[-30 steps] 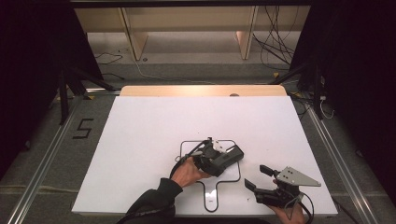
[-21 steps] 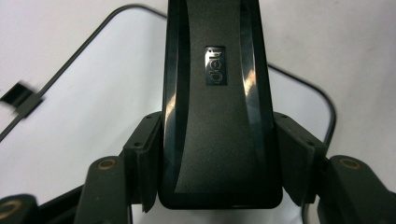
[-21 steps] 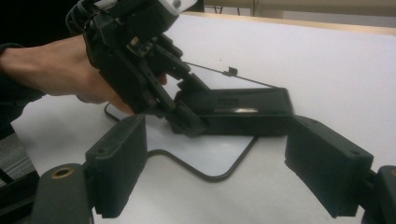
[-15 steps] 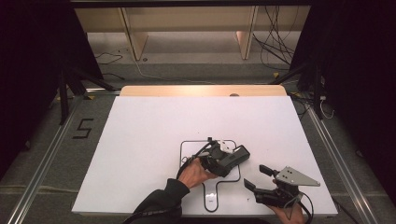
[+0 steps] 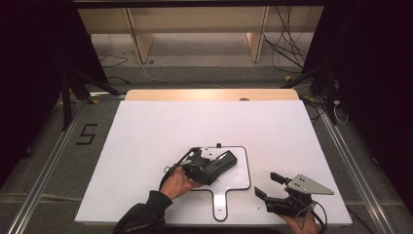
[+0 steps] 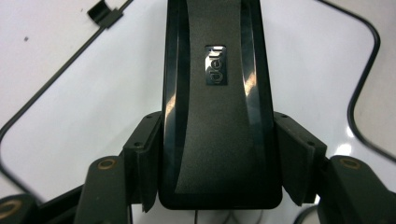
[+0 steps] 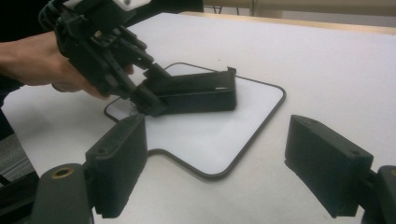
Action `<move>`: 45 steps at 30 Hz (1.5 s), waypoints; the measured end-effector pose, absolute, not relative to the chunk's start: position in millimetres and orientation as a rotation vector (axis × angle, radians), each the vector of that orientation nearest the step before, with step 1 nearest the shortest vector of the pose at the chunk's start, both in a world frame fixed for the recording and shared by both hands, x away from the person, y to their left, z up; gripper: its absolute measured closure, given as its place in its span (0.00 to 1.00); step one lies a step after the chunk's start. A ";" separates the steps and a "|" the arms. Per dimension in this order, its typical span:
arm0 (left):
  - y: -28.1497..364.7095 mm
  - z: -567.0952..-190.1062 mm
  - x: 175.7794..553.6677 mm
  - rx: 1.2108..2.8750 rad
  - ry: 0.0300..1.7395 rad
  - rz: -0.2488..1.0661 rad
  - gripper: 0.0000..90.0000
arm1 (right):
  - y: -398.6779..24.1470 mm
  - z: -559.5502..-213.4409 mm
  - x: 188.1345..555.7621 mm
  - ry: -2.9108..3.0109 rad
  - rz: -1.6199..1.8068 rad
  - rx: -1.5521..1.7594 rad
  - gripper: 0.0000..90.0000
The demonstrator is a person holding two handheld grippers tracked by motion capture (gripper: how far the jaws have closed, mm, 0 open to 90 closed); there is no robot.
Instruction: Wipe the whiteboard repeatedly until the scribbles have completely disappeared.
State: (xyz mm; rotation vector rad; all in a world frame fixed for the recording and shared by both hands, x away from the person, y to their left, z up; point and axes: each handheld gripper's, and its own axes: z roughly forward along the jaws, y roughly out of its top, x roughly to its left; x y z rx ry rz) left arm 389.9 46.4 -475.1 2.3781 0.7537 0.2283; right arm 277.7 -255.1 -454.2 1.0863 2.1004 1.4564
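Badge (image 6: 215,71) on jaw-clamped black block (image 6: 219,107) — left gripper view

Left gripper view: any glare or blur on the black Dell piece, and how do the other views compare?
Left gripper view: light streaks glare on the glossy black Dell piece; sharp logo. High view: surroundings dark, white table evenly lit. Right gripper view: near pads soft.

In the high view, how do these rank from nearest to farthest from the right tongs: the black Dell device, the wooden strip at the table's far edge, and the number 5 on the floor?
Measured from the right tongs:
1. Black Dell device, held in the left tongs, just to the left over the outlined board.
2. Wooden strip, along the table's far edge.
3. Number 5, on the floor off the table's left side.
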 end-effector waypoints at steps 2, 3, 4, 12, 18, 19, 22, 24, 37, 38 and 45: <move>50.8 -475.2 385.6 2.378 0.754 0.221 0.45 | -255.0 -454.1 277.5 2.099 1.456 1.081 0.24; 53.2 -475.0 383.9 2.383 0.748 0.216 0.45 | -255.1 -454.1 277.6 2.099 1.457 1.084 0.24; 54.9 -474.9 381.9 2.385 0.747 0.205 0.45 | -255.2 -454.2 277.8 2.099 1.458 1.087 0.24; 45.2 -474.9 370.0 2.394 0.698 0.188 0.45 | -254.0 -454.2 278.4 2.103 1.456 1.081 0.24; 42.8 -475.0 374.2 2.392 0.712 0.214 0.45 | -254.2 -454.2 278.5 2.101 1.457 1.084 0.24; 44.2 -474.8 376.5 2.392 0.720 0.219 0.45 | -254.4 -454.1 278.4 2.101 1.456 1.085 0.24; 51.8 -475.7 382.6 2.369 0.768 0.233 0.45 | -255.0 -453.8 278.1 2.099 1.459 1.083 0.24; 55.6 -476.0 384.8 2.361 0.791 0.241 0.45 | -255.5 -453.7 278.0 2.098 1.460 1.083 0.24; 35.2 -475.3 367.4 2.392 0.693 0.244 0.45 | -255.3 -453.4 277.8 2.097 1.460 1.081 0.24; 37.6 -475.2 370.8 2.392 0.717 0.266 0.45 | -255.3 -453.4 277.8 2.095 1.461 1.080 0.24; 66.8 -476.7 388.4 2.341 0.848 0.265 0.45 | -255.8 -453.5 278.0 2.094 1.461 1.083 0.24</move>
